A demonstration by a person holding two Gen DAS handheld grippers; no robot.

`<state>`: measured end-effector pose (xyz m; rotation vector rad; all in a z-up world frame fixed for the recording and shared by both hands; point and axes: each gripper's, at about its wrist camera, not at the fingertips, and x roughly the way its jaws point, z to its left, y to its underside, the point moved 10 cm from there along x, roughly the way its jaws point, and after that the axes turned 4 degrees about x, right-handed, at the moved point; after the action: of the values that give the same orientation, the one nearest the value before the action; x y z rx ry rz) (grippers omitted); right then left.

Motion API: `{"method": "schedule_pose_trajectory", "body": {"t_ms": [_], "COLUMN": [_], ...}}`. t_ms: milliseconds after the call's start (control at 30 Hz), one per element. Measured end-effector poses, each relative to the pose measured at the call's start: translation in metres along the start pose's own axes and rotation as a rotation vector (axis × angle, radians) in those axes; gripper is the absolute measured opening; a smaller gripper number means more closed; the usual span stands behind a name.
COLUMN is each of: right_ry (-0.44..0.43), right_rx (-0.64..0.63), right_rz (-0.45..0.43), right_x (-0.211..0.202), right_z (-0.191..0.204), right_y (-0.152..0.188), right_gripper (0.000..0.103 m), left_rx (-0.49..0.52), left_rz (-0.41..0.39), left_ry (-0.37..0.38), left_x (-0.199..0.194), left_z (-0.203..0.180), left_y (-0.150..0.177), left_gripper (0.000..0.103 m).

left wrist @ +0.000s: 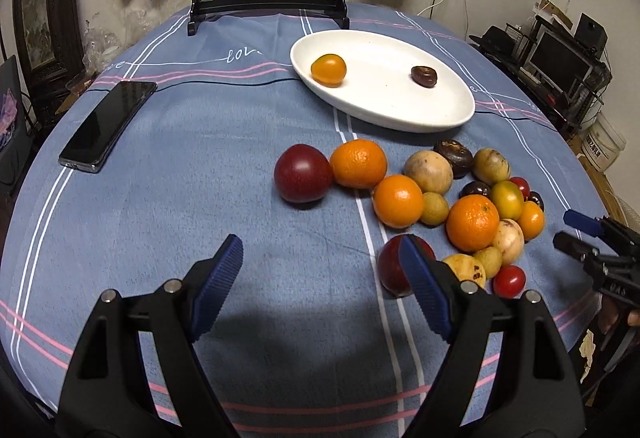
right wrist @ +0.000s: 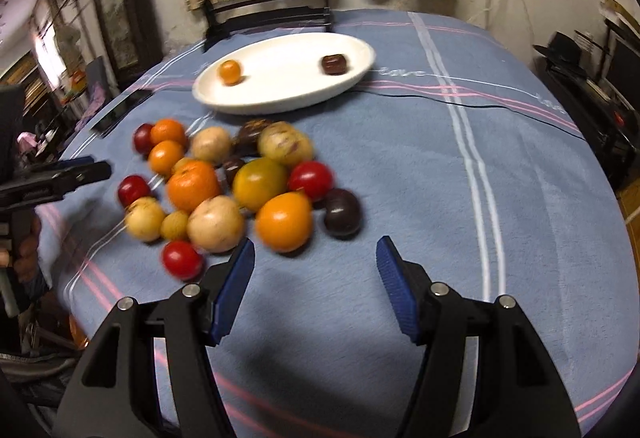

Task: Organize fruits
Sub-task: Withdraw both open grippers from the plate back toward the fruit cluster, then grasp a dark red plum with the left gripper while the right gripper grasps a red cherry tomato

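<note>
Fingers (left wrist: 226,258) of the left gripper (left wrist: 320,258) stand apart, nothing between them; right gripper (right wrist: 316,258) likewise apart and empty, its pads over bare cloth.

Surface (left wrist: 180,197): round, under a blue striped cloth. Both grippers angle down at it from the near side, probably so each can pick from its own flank of the pile.

Plate (left wrist: 440,117): white oval, far centre, just beyond the pile. Holds one small orange fruit (left wrist: 328,69) at its left end and one dark fruit (left wrist: 424,76) at its right, well apart. Looks like sorting by kind, one end each.

Phone (left wrist: 106,125): far left, clear of the work.

Pile (left wrist: 472,222): loose, unsorted oranges, red, yellow and dark fruit, touching, near right of centre. Most of the job remains.

Red fruit (left wrist: 390,270): nearest the left gripper, partly behind its right finger; likely next pick.
</note>
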<state>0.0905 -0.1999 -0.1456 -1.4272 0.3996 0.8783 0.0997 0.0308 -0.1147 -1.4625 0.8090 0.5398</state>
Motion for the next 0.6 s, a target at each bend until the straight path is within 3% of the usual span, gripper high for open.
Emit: {"method": "schedule_pose_trajectory", "body": {"t_ms": [600], "right_ry": [-0.093], "right_rx": [-0.164], "right_rz": [0.1], "right_x": [0.023], "right_z": [0.078], "right_y": [0.025], "right_gripper": [0.063], "left_rx": [0.0], "left_rz": [-0.004], "left_ry": [0.007], "left_x": [-0.003], "left_z": [0.003], "left_y": [0.005], "left_gripper": [0.082]}}
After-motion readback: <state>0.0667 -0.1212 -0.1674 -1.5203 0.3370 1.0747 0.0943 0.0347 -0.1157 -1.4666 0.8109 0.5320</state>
